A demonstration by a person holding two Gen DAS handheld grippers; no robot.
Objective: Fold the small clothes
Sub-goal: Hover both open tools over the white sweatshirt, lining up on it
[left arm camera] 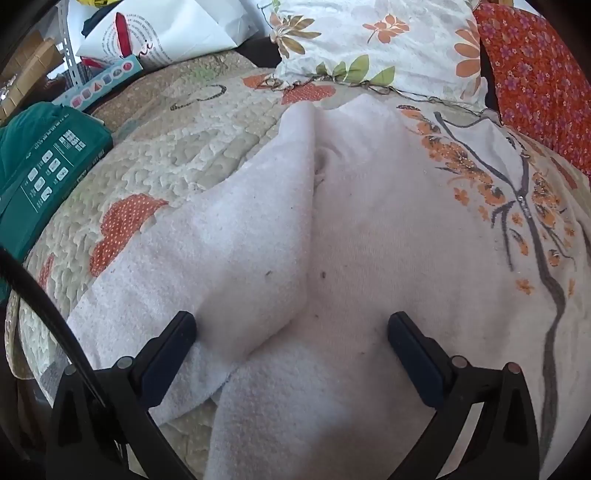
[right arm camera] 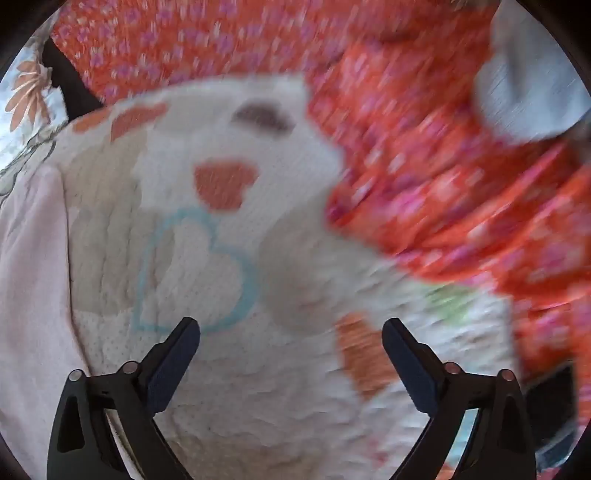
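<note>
Both grippers gaping, empty: left gripper [left arm camera: 291, 332] over shirt [left arm camera: 369, 240], folded flap [left arm camera: 236, 251] by its left finger; right gripper [right arm camera: 291, 336] off over quilt [right arm camera: 229, 387], so flap may spring back.

This is a bedroom in a home. The work happens on a bed covered by a quilted cream bedspread [left arm camera: 177, 155] with orange patches, and a floral pillow [left arm camera: 369, 40] lies at its head beside an orange flowered cloth [left arm camera: 535, 81]. Household clutter sits along the bed's edge: a green box [left arm camera: 44, 162], a white paper bag [left arm camera: 162, 33] and a metal shelf upright [left arm camera: 70, 51].
</note>
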